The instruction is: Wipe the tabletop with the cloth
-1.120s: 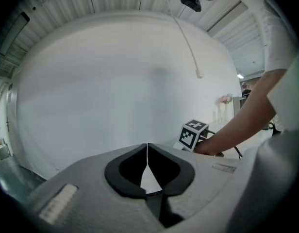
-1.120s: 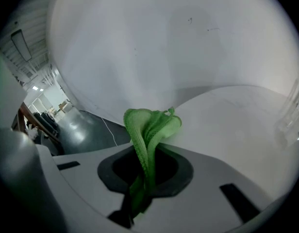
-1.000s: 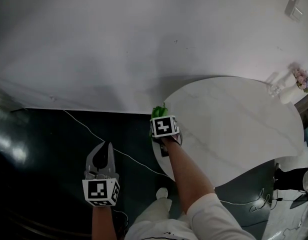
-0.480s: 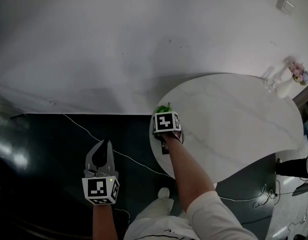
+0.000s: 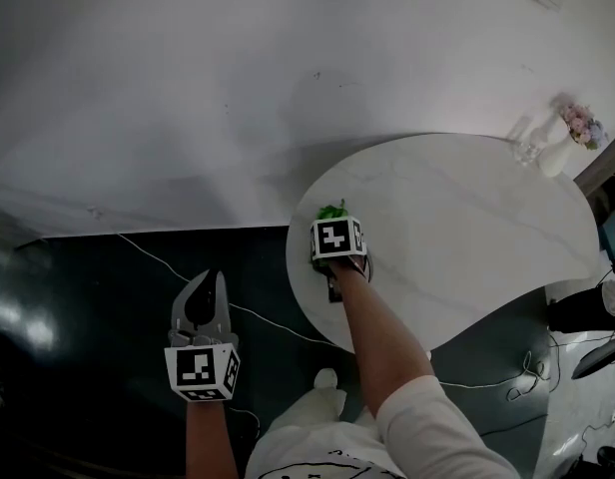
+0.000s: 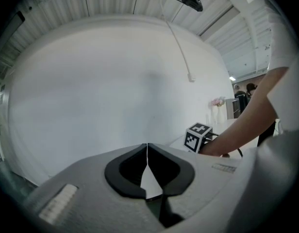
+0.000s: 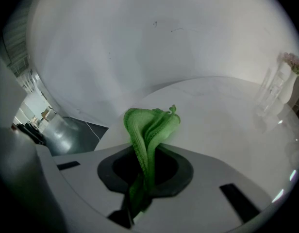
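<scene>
the right gripper [image 5: 332,220] sits at centre frame over the left edge of the round white marble tabletop [image 5: 467,238], its jaws clamped on a bunched green cloth [image 5: 332,211] that sticks up past the jaw tips [image 7: 149,130]. the left gripper [image 5: 213,279], lower left, hangs over the dark floor [image 5: 78,297] well apart from the table, its tips pressed together with nothing between them. a thin cable [image 5: 168,264] crosses the floor. a white vase of flowers [image 5: 559,151] and a clear glass item [image 5: 522,148] stand at the table's far rim, upper right.
</scene>
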A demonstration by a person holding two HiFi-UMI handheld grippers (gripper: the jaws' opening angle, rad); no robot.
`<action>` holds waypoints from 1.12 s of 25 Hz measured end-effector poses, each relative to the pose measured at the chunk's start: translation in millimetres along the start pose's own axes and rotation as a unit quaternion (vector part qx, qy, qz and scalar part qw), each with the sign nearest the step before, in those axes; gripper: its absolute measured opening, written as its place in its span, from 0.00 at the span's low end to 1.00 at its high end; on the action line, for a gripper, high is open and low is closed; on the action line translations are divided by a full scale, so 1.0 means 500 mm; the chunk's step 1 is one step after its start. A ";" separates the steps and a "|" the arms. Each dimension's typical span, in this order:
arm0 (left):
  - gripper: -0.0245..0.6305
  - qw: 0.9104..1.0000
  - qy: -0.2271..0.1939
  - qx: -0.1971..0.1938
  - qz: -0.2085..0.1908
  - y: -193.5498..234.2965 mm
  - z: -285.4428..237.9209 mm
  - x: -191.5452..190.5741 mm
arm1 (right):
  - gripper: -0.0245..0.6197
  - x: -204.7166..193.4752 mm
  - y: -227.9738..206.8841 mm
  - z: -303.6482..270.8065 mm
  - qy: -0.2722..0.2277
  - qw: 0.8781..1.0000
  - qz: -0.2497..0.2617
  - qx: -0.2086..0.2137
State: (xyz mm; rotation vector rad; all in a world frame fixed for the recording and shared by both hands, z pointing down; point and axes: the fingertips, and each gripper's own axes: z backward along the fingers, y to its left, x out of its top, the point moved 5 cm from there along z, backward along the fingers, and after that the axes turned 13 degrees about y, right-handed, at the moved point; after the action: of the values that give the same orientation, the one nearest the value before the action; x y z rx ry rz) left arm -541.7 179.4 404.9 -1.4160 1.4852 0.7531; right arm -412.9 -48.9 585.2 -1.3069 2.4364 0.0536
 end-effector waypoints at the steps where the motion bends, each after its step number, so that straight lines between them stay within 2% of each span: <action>1: 0.07 1.000 -0.001 -0.003 0.000 -0.001 -0.002 0.003 | 0.10 -0.003 -0.007 0.002 0.001 1.000 -0.004 -0.003; 9: 0.07 1.000 -0.016 -0.023 -0.005 -0.022 -0.013 0.025 | 0.10 -0.036 -0.075 0.025 -0.002 0.999 -0.032 -0.027; 28: 0.07 0.996 -0.039 -0.078 -0.017 -0.097 -0.050 0.076 | 0.10 -0.143 -0.225 0.083 -0.008 0.988 -0.147 -0.052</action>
State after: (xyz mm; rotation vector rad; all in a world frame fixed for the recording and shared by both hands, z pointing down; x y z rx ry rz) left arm -496.2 133.8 387.9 -1.5067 1.3628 0.9091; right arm -273.3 -47.4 586.7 -1.6914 2.2274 0.1144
